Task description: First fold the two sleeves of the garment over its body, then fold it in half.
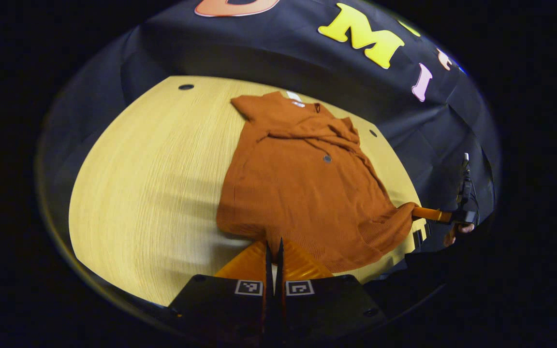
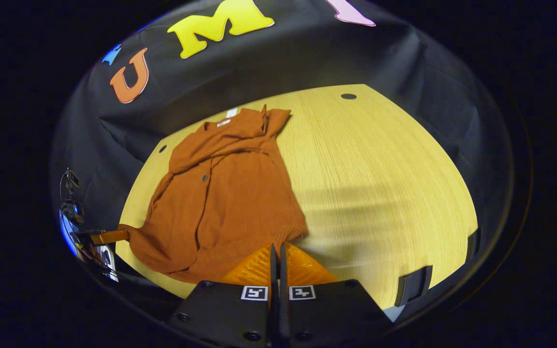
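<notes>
the rust-orange garment [image 1: 302, 179] lies flat on the pale wood-grain desk [image 1: 153, 183], collar toward the black cloth wall at 12 o'clock and hem toward the near edge at 6 o'clock. in the left gripper view the left tool [image 1: 273, 251] sits at the hem's near edge, its two fingers pressed together with only a thin slit between; the hem reaches their tips, but whether cloth is caught in the slit is hard to make out. in the right gripper view the right tool [image 2: 276, 253] meets the hem of the garment [image 2: 225, 198] the same way, fingers pressed together at the cloth's edge, a pinch just as unclear.

the cloth is a fine ribbed knit, matte, with a small round button on the chest and a pale label at the neck. both sleeves lie folded across the upper body in rumpled diagonal bands. the fingers carry ridged faces and square printed markers on their blocks.

in the left gripper view, at 4 o'clock, the hem's far corner stretches to a point where the other tool meets it, a hand behind it; that tool is small and its grip cannot be judged. the desk's near right corner is cut off there by darkness.
</notes>
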The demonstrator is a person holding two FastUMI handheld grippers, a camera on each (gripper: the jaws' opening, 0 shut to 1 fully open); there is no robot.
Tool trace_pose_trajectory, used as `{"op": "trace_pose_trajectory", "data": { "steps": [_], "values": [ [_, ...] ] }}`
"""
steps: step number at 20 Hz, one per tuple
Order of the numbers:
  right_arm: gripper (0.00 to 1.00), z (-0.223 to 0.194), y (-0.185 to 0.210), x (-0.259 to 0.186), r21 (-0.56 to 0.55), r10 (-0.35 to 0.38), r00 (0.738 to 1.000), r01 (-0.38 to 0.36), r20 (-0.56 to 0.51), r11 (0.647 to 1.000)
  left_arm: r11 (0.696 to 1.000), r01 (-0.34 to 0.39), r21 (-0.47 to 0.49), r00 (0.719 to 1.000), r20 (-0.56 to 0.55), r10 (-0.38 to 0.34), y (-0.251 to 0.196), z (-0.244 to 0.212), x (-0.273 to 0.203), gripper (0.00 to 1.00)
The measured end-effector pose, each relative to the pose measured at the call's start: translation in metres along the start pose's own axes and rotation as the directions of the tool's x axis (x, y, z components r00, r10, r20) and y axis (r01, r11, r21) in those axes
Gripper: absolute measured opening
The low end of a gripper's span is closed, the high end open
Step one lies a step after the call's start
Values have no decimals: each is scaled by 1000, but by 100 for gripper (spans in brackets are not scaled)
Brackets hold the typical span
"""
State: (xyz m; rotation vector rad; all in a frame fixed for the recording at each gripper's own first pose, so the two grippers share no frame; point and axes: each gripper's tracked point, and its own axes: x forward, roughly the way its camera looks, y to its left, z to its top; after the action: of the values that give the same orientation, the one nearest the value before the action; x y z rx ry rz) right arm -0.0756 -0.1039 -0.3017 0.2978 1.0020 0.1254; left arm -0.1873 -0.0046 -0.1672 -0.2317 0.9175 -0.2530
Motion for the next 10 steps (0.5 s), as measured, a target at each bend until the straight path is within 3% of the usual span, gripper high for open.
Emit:
{"op": "trace_pose_trajectory", "data": {
  "steps": [6, 10],
  "values": [
    [1, 107, 29, 3, -59, 43, 987, -34, 157, 998, 988, 3, 155, 992, 121, -22, -5, 99, 10, 4],
    [1, 191, 54, 4, -155, 84, 962, -45, 259, 987, 984, 20, 179, 977, 206, -57, -8, 173, 16, 3]
  ]
}}
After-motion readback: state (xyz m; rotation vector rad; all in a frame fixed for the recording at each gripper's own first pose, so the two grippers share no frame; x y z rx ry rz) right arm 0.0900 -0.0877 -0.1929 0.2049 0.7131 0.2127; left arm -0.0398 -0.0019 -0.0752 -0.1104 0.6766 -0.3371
